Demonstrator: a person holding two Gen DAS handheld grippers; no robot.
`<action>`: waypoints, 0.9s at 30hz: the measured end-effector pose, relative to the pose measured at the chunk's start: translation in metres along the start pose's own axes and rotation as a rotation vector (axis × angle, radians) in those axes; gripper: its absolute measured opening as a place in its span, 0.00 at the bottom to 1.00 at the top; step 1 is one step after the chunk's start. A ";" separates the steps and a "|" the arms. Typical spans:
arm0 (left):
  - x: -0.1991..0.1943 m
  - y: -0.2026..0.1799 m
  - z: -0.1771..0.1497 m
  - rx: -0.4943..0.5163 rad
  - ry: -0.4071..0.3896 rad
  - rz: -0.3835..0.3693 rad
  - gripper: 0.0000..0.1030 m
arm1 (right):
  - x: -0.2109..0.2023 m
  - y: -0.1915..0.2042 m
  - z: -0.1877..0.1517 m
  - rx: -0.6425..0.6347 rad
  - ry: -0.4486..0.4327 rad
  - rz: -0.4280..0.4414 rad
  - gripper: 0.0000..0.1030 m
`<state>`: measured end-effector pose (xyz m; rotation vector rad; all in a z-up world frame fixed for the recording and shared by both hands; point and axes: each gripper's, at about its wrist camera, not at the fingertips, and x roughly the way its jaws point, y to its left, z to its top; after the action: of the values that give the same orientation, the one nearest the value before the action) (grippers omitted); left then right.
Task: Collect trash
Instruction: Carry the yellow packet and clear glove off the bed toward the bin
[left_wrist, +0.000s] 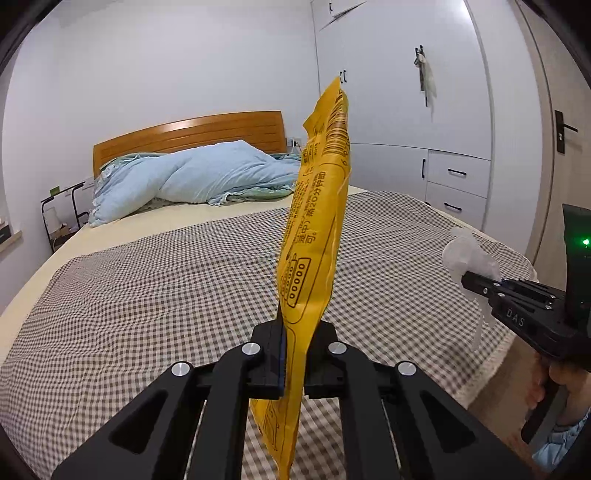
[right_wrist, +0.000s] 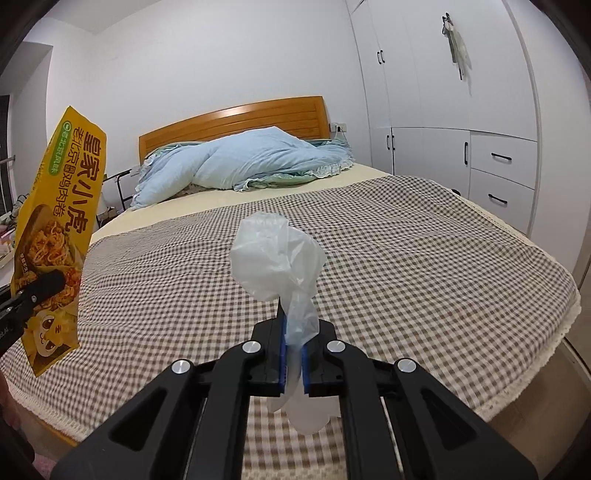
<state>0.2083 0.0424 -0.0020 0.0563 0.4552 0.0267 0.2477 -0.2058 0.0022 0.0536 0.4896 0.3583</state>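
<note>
My left gripper (left_wrist: 293, 332) is shut on a yellow food wrapper (left_wrist: 317, 221), which stands upright above the checked bed cover. The same yellow wrapper (right_wrist: 59, 229) shows at the left edge of the right wrist view, pinched by the left gripper (right_wrist: 55, 282). My right gripper (right_wrist: 294, 332) is shut on a crumpled clear plastic bag (right_wrist: 277, 258); part of the bag hangs below the jaws. In the left wrist view the right gripper (left_wrist: 467, 280) appears at the right edge with the plastic bag (left_wrist: 467, 254), held by a person's hand (left_wrist: 565, 380).
A bed with a brown-and-white checked cover (right_wrist: 406, 258) fills both views. A blue duvet (right_wrist: 251, 162) is bunched against the wooden headboard (right_wrist: 236, 118). White wardrobes with drawers (right_wrist: 498, 170) line the right wall. A small rack (left_wrist: 64, 210) stands left of the bed.
</note>
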 end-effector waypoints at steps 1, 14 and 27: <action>-0.006 -0.002 -0.001 0.001 0.002 -0.001 0.03 | -0.003 0.000 -0.001 0.000 0.001 0.001 0.06; -0.055 -0.026 -0.015 0.021 0.004 -0.026 0.03 | -0.051 -0.005 -0.016 -0.019 0.006 0.000 0.06; -0.089 -0.046 -0.030 0.055 0.010 -0.042 0.03 | -0.081 -0.009 -0.036 -0.040 0.025 0.006 0.06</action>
<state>0.1155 -0.0059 0.0076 0.1002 0.4673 -0.0268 0.1675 -0.2441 0.0057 0.0116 0.5069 0.3751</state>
